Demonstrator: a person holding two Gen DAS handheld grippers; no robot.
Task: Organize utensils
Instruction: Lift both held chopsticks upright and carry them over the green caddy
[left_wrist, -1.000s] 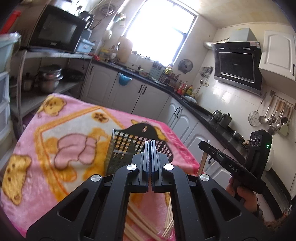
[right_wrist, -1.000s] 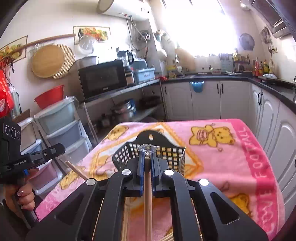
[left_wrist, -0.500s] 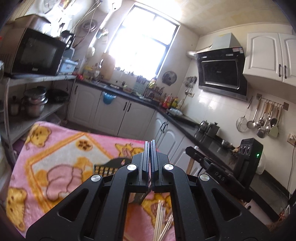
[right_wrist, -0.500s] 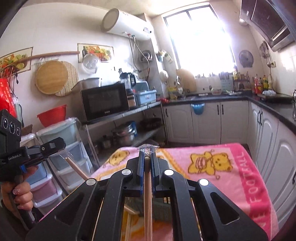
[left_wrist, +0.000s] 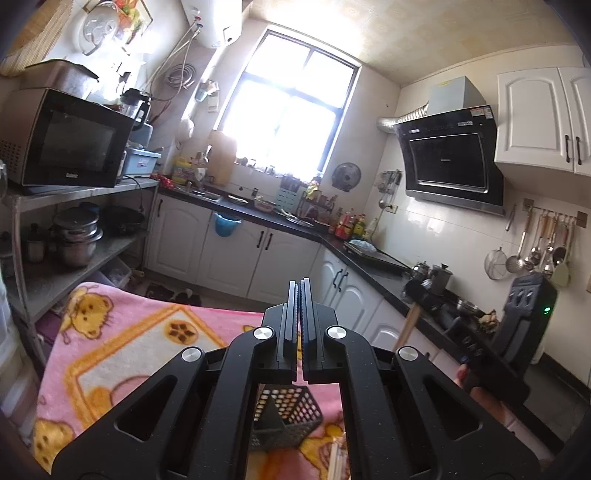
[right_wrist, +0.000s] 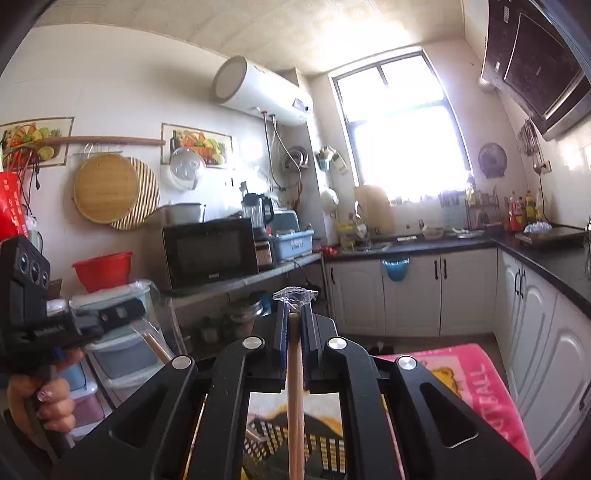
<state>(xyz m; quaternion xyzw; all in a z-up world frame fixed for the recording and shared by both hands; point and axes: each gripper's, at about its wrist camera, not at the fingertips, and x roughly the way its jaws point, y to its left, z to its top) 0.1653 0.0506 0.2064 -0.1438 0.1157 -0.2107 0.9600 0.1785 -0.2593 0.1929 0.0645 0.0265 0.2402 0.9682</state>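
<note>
The right gripper (right_wrist: 294, 314) is clamped on a wrapped pair of chopsticks (right_wrist: 295, 398) that runs back along its fingers, lifted well above the black mesh utensil basket (right_wrist: 325, 456) on the pink blanket (right_wrist: 484, 384). The left gripper (left_wrist: 299, 291) has its jaws pressed together, and seen from the right wrist it seems to pinch the clear wrapper's other end. The basket looks empty and loose chopsticks (left_wrist: 338, 459) lie beside it near the blanket's near edge, so, as I judge it, most sorting remains.

Above basket (left_wrist: 284, 417): open air, no obstacle.
Left side: shelf (left_wrist: 74, 258) w/ pots close by.
Right side: cabinets (right_wrist: 535, 332) near blanket (right_wrist: 476, 376) edge.
</note>
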